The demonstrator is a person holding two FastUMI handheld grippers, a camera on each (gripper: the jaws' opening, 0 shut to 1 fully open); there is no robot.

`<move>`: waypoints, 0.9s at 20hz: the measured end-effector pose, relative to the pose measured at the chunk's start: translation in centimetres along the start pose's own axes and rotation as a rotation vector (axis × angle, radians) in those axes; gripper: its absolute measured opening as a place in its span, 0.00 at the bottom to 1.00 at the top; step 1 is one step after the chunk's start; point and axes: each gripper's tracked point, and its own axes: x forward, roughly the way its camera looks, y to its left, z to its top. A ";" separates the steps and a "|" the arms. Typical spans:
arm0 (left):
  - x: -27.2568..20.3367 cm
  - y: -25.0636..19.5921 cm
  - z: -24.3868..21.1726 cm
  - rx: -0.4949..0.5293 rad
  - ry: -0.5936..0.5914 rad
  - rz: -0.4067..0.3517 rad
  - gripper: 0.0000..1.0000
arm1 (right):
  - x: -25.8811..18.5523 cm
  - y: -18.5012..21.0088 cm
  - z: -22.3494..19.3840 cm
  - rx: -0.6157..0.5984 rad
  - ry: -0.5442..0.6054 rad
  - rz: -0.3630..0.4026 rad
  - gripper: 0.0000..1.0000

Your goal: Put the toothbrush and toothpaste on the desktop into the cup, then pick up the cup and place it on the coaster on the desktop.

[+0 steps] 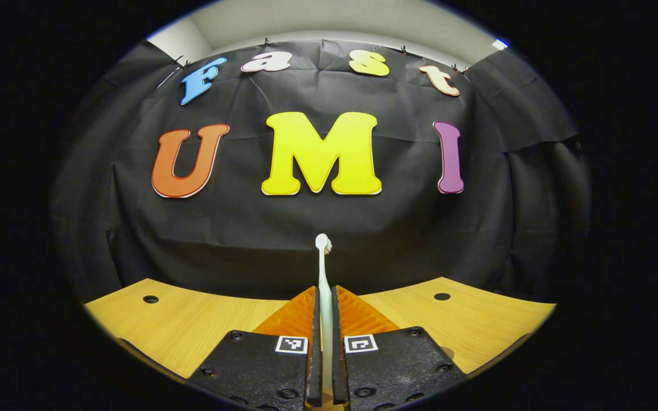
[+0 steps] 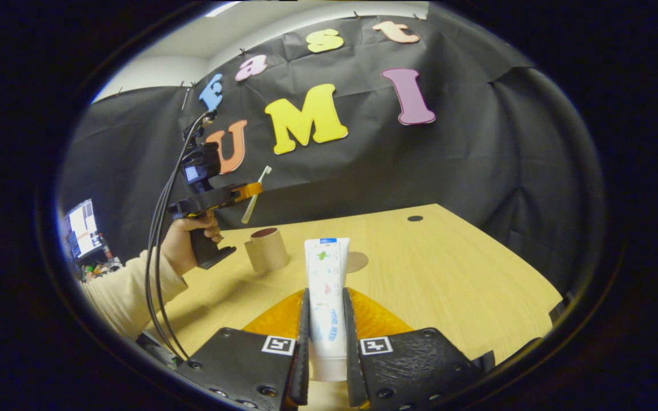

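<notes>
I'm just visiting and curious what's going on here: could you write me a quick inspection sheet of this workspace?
Surface: wooden desktop, with round holes.
Job's things: toothbrush and toothpaste held in the air; cup upright, coaster beside it.
Clutter: nothing seen.
Grippers: left gripper shut on toothbrush; right gripper shut on toothpaste.
Cables: black cables hang from the left gripper.
Surroundings: black cloth wall; monitor at the side.
</notes>
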 end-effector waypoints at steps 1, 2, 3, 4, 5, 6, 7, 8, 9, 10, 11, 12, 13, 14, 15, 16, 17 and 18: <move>0.3 0.0 -0.5 -0.009 0.005 0.000 0.09 | 0.1 -0.3 -0.1 0.006 0.005 -0.001 0.27; 0.6 0.1 -0.8 -0.010 0.011 0.006 0.09 | 0.2 -0.4 -0.2 0.024 0.014 0.009 0.27; 0.8 0.1 -1.2 -0.004 0.022 0.011 0.10 | 0.1 -0.2 -0.3 0.047 0.020 0.024 0.27; 0.9 0.0 -1.5 -0.007 0.025 0.008 0.10 | 0.2 -0.3 -0.3 0.054 0.023 0.030 0.29; 1.0 0.0 -1.6 -0.010 0.025 0.008 0.10 | 0.4 -0.5 -0.6 0.040 0.025 0.024 0.27; 1.0 0.0 -1.5 -0.014 0.024 0.009 0.10 | 0.6 -0.7 -0.8 0.025 0.027 0.016 0.27; 1.0 -0.2 -1.6 -0.017 0.027 0.005 0.10 | 0.7 -0.5 -1.0 0.022 0.031 0.017 0.27; 0.9 -0.1 -1.7 -0.013 0.029 0.008 0.11 | 0.7 -0.3 -1.1 0.030 0.039 0.027 0.27; 0.8 -0.1 -1.8 -0.011 0.029 0.008 0.11 | 0.9 -0.2 -1.4 0.035 0.048 0.034 0.27; 1.0 0.1 -1.6 -0.007 0.028 0.016 0.12 | 0.9 -0.3 -1.5 0.035 0.052 0.033 0.27; 0.9 0.4 -1.5 -0.006 0.030 0.019 0.12 | 0.9 -0.5 -1.5 0.034 0.053 0.028 0.27; 0.9 0.5 -1.6 -0.009 0.031 0.020 0.12 | 1.0 -0.6 -1.4 0.034 0.054 0.025 0.27; 0.7 0.6 -1.7 -0.016 0.034 0.021 0.12 | 1.0 -0.7 -1.5 0.037 0.053 0.024 0.27; 0.6 0.5 -1.9 -0.019 0.038 0.022 0.12 | 1.0 -0.8 -1.4 0.041 0.052 0.022 0.27; 0.4 0.5 -2.0 -0.021 0.041 0.026 0.13 | 1.1 -1.0 -1.4 0.044 0.053 0.019 0.27; 0.4 0.6 -2.1 -0.021 0.045 0.030 0.13 | 1.1 -1.1 -1.6 0.045 0.057 0.018 0.27; 0.4 0.5 -2.3 -0.018 0.054 0.032 0.13 | 1.2 -1.1 -1.6 0.047 0.060 0.017 0.27; 0.4 0.5 -2.3 -0.018 0.057 0.031 0.14 | 1.2 -1.1 -1.6 0.049 0.061 0.017 0.27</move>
